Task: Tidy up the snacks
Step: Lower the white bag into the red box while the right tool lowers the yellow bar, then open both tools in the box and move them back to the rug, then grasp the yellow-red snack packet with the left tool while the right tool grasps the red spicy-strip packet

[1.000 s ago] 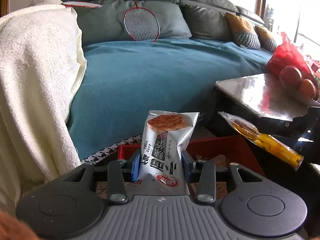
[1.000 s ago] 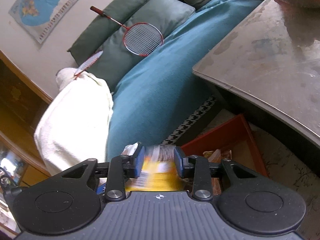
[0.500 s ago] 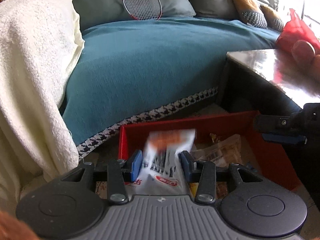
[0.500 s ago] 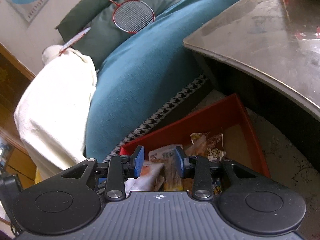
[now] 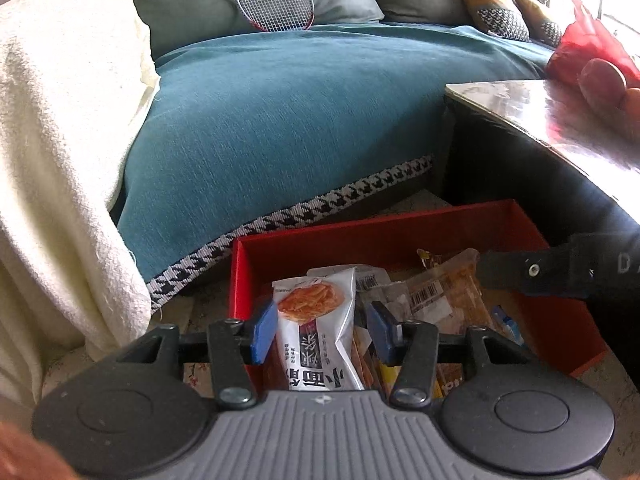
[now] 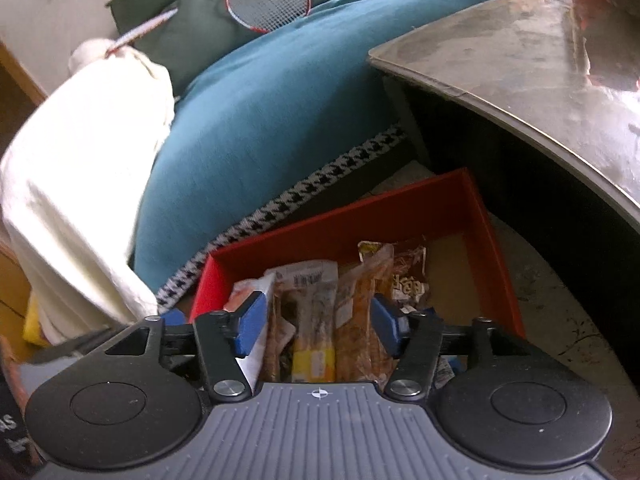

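Note:
A red box point(image 5: 384, 236) on the floor holds several snack packets. In the left wrist view my left gripper point(image 5: 324, 330) hangs over the box's left end. Its jaws stand open with gaps either side of a silver noodle-snack packet point(image 5: 320, 332) that lies in the box. In the right wrist view my right gripper point(image 6: 316, 320) is open over the same red box point(image 6: 360, 220), with a yellow-ended clear snack packet point(image 6: 314, 320) and other packets lying loose below it. The right gripper's finger point(image 5: 532, 272) shows at the right of the left wrist view.
A teal-covered sofa point(image 5: 300, 120) stands behind the box with a badminton racket point(image 5: 276, 0) and a cream blanket point(image 5: 60, 140) at the left. A glossy table point(image 5: 560, 128) with a red fruit bag point(image 5: 592, 60) overhangs the right side.
Both grippers came down over the red box. The left jaws opened off the silver packet, now resting in the box. The right gripper let go of its yellow packet about half a second ago and opened wider.

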`<action>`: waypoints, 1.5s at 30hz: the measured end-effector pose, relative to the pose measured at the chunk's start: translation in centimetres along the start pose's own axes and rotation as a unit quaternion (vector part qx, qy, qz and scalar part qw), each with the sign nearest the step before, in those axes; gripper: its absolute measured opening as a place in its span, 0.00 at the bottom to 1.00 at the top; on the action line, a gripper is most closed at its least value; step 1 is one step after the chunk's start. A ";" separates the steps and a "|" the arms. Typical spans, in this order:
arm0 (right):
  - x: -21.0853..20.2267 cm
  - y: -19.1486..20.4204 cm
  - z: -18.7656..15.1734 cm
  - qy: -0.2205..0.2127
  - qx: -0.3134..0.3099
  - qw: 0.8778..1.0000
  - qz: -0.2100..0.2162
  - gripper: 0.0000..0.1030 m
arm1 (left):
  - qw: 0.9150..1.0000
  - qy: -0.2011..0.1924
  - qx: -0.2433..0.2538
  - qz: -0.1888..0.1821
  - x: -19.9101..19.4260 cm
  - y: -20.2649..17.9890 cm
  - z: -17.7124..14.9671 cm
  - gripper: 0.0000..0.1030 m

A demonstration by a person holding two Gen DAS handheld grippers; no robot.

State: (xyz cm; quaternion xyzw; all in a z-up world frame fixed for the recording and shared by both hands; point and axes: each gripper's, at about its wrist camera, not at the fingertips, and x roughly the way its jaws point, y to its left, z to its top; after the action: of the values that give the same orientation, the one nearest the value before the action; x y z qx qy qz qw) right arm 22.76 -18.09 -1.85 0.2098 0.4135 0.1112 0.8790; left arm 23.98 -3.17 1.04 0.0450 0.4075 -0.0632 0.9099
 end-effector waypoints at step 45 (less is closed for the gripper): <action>-2.9 3.4 -17.1 0.158 -0.201 0.962 -0.098 0.92 | 0.990 0.129 -0.052 -0.026 -2.4 -1.4 -11.8 0.57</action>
State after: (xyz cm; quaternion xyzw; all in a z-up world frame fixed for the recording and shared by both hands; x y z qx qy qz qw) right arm 7.62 -11.48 -8.02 -0.0332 0.5351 0.1371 0.8329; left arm 13.50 -2.82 -5.05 -0.0053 0.5255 -0.0589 0.8487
